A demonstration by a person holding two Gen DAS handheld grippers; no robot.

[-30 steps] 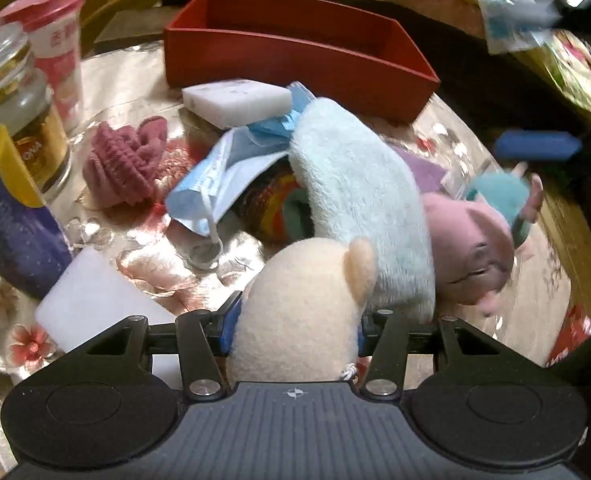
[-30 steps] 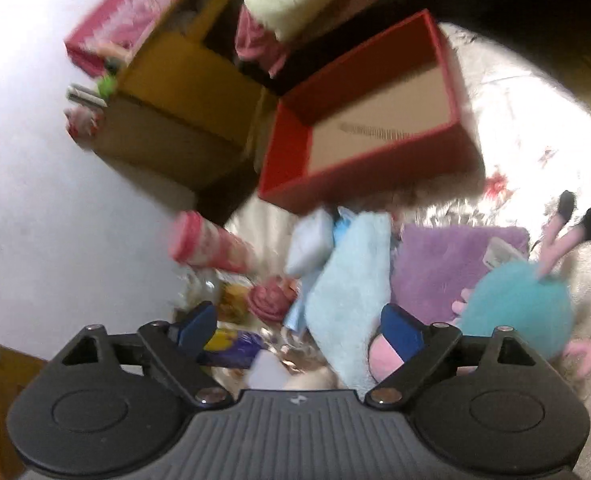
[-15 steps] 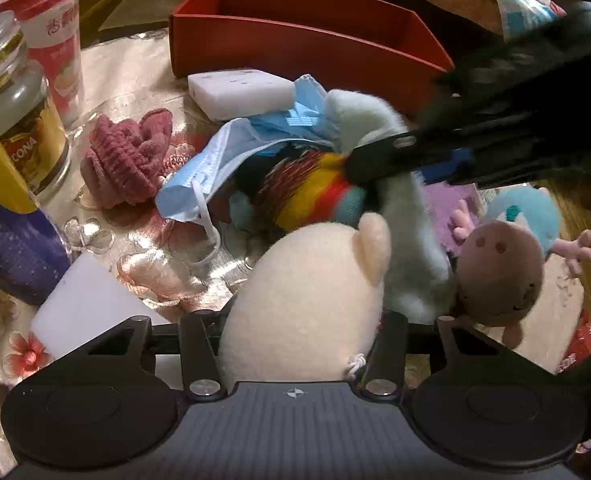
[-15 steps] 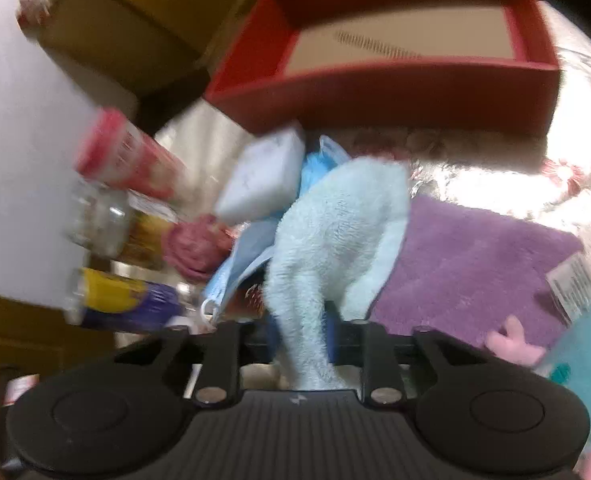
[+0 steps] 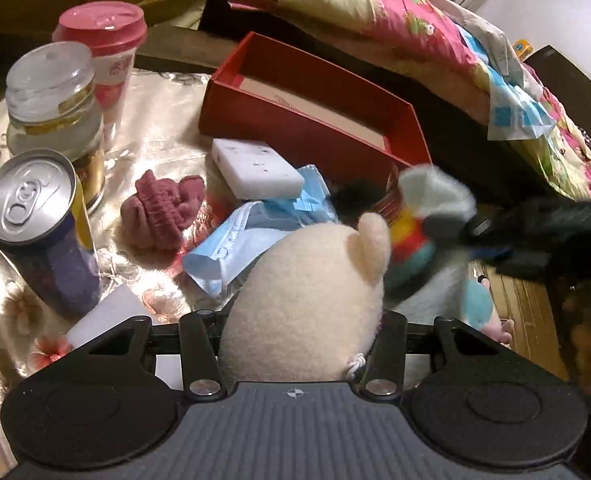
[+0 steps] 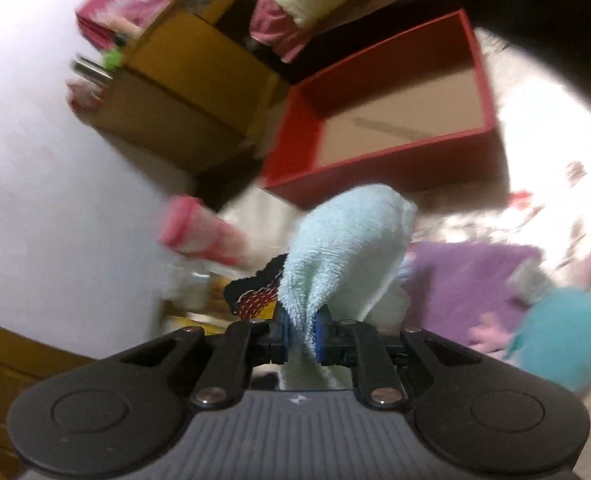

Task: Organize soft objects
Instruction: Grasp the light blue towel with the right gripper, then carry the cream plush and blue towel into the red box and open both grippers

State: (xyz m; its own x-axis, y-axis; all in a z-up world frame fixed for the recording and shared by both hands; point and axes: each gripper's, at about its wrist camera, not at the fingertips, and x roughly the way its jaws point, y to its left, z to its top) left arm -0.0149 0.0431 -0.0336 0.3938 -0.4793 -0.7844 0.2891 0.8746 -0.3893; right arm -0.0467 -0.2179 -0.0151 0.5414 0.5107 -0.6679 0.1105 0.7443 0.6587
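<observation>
Blue pads point(image 6: 322, 330) of right gripper point(image 6: 300, 332) clenched on pale blue fluffy towel point(image 6: 347, 244), lifted near open red cardboard box point(image 6: 491, 76), nothing inside. Left gripper point(image 5: 297, 344) clamped on cream plush toy point(image 5: 307, 300). Only left view: blue face mask point(image 5: 231, 244), maroon scrunchie point(image 5: 161, 212), white sponge point(image 5: 255, 168).

Dim warm indoor light; glare on tablecloth point(image 5: 163, 136); rt view motion-blurred; fisheye warp at edges.

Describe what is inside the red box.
The red box shows a bare tan floor with a faint printed strip and nothing else. The towel hides only its near outer wall.
</observation>
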